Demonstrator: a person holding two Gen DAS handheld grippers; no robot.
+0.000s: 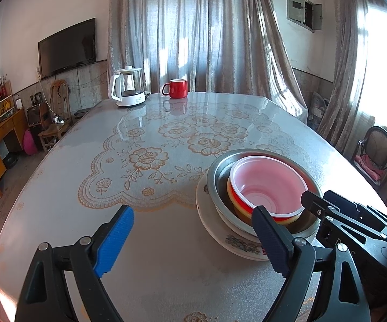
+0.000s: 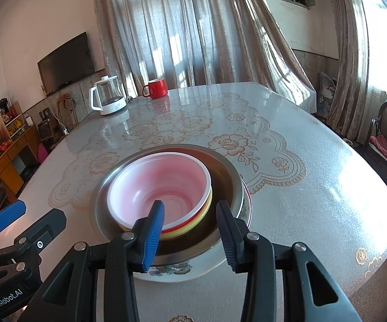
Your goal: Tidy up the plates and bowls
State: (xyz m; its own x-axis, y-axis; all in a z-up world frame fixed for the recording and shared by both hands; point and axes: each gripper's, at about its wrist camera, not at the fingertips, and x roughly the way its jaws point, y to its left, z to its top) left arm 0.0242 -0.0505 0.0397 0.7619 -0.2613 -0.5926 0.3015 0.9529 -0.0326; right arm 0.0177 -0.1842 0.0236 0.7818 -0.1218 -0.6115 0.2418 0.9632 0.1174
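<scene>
**Q:** What does the stack consist of, and where does it stand relative to the red mug?

**A:** A floral plate [image 2: 172, 269] lies on the table [image 2: 314, 187], at the near end, well apart from the red mug [image 2: 156, 88] at the far end. A metal bowl [image 2: 228, 185] sits on the plate. Inside it rests a yellow bowl [image 2: 207, 209], and nested in that a red plastic bowl [image 2: 164, 187] with a white-pink interior. The same stack appears in the left wrist view: plate [image 1: 220, 230], metal bowl [image 1: 220, 171], red plastic bowl [image 1: 268, 182].

**Q:** How do the two grippers stand?

**A:** The right gripper [image 2: 190, 230] is spread about halfway, on the side of the stack away from the mug. Its blue-padded finger [image 2: 153, 236] reaches over the rim into the red plastic bowl; the dark-padded finger [image 2: 228, 236] lies outside the nested bowls, over the metal bowl's interior. The fingers straddle the nested rims without pressing them; whether either pad touches cannot be told. The left gripper [image 1: 190, 241] is spread wide and holds nothing, hovering over the table just beside the plate.

**Q:** What else stands near the mug?

**A:** A glass kettle [image 2: 107, 96] with a white base and handle, just beside the mug at the table's far end; curtains [image 2: 182, 26] hang behind both.
</scene>
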